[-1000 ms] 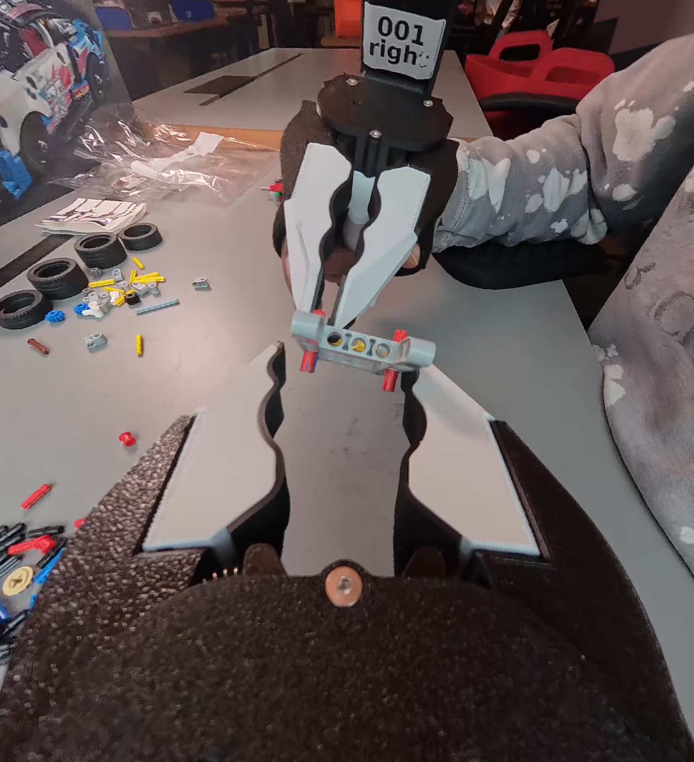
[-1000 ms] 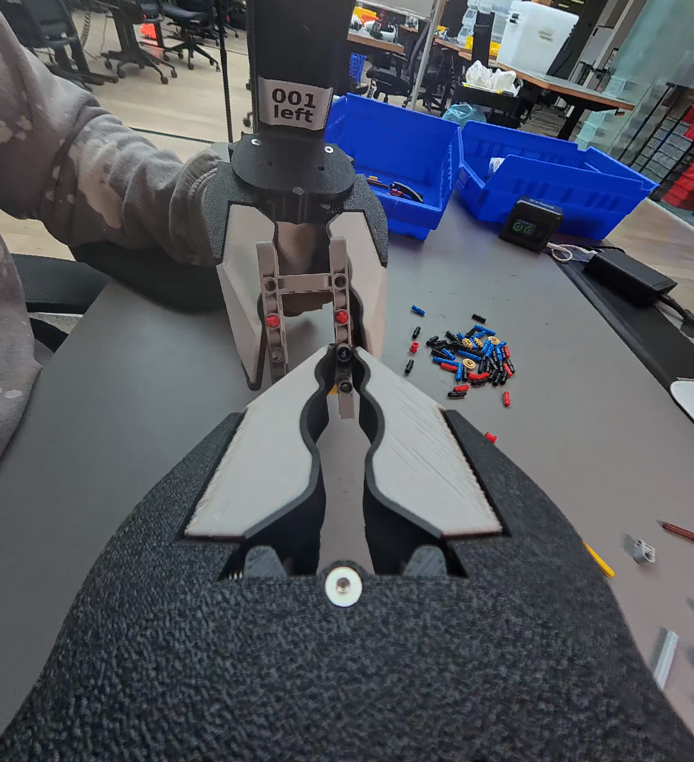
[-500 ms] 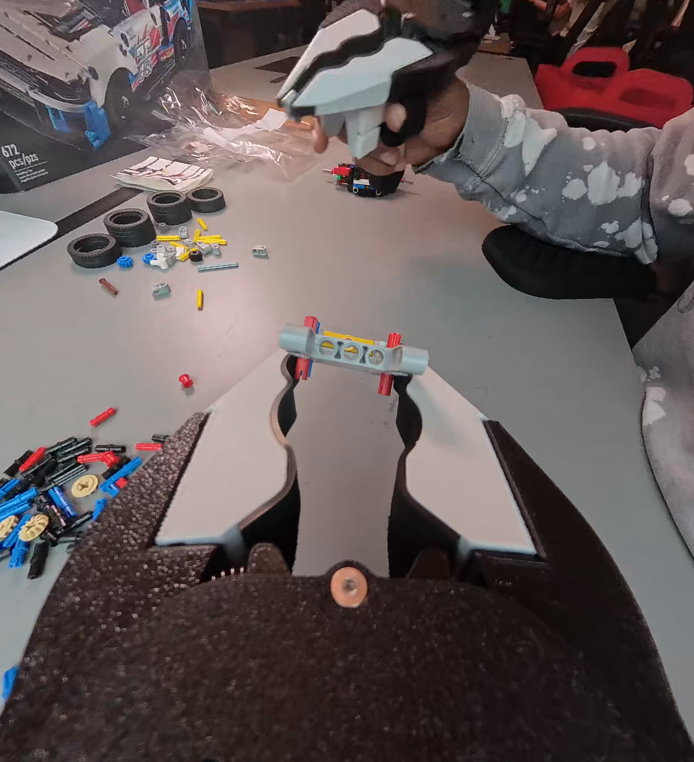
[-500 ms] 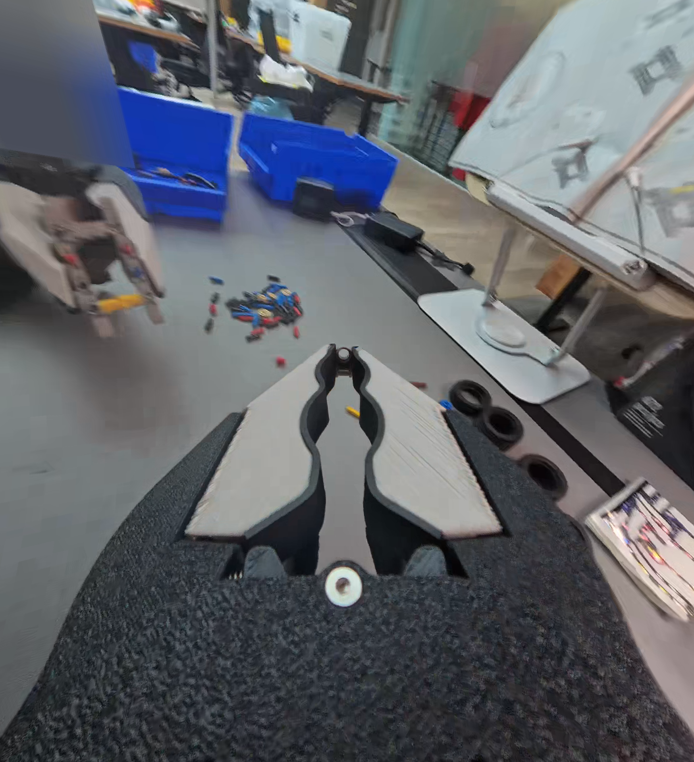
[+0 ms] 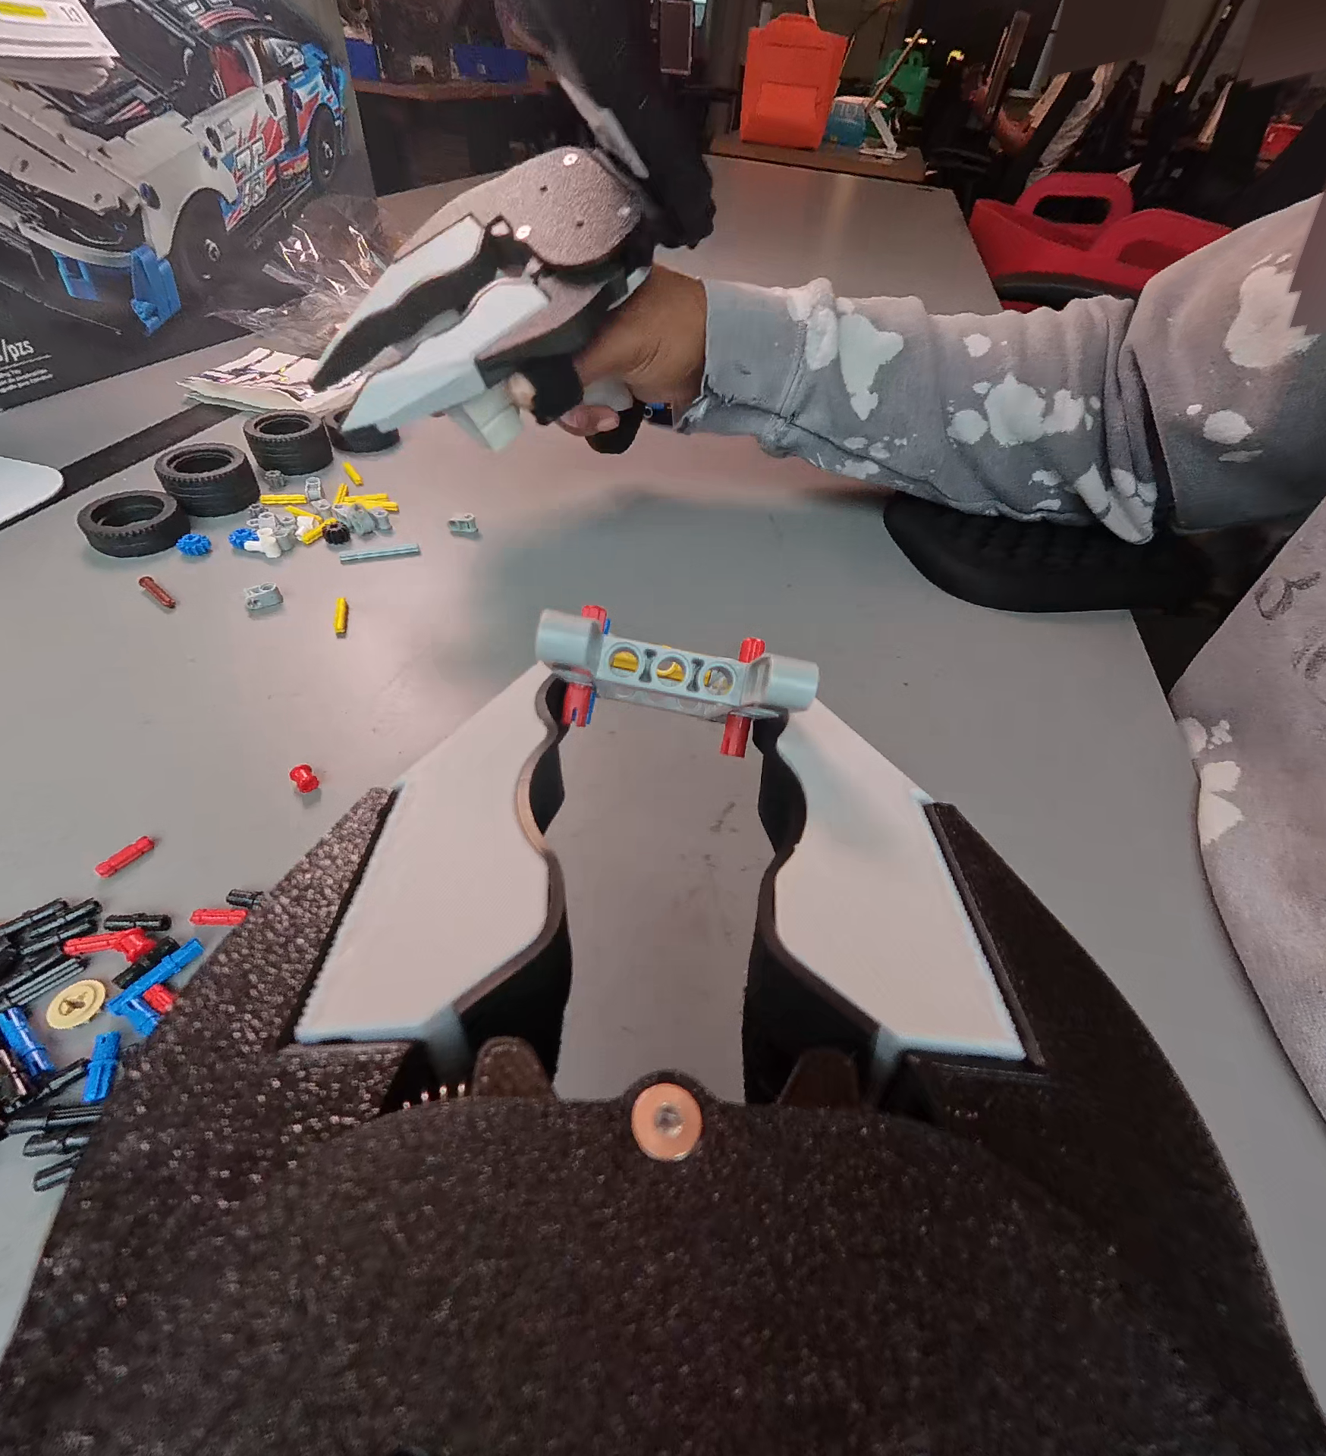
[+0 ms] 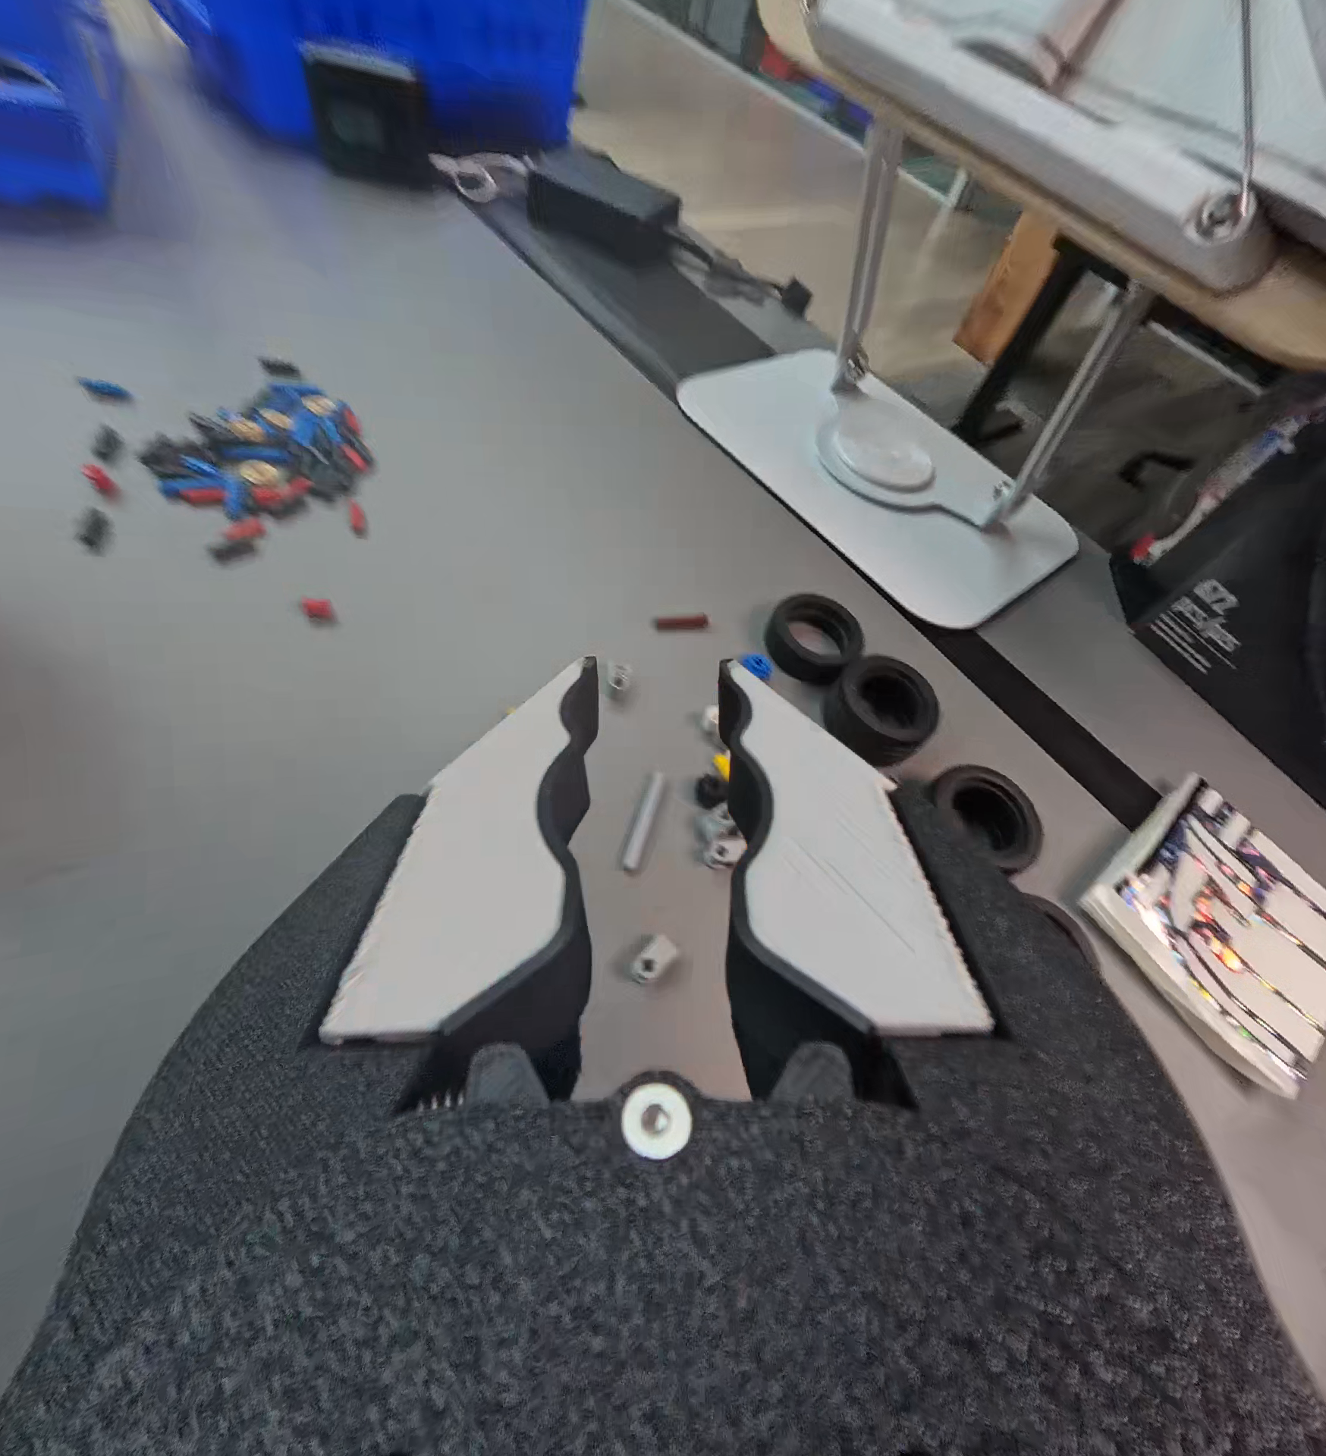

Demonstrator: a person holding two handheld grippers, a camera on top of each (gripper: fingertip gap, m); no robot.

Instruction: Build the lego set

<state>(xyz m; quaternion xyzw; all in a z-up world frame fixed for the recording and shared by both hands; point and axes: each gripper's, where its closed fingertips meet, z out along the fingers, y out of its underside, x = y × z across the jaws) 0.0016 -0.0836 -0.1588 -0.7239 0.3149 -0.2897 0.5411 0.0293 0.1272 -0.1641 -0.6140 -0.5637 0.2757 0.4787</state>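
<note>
The left hand-held gripper (image 5: 664,713) grips one small grey pinned beam assembly (image 5: 676,671), while the right hand-held gripper (image 6: 660,670), jaws parted and empty, hovers over loose unassembled parts (image 6: 711,796).

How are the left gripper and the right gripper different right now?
The left gripper is shut on the grey lego frame; the right gripper is open and holds nothing. The left is raised in front of the person; the right hangs over the loose small parts beside the black tyres. Both have pale fingers.
</note>
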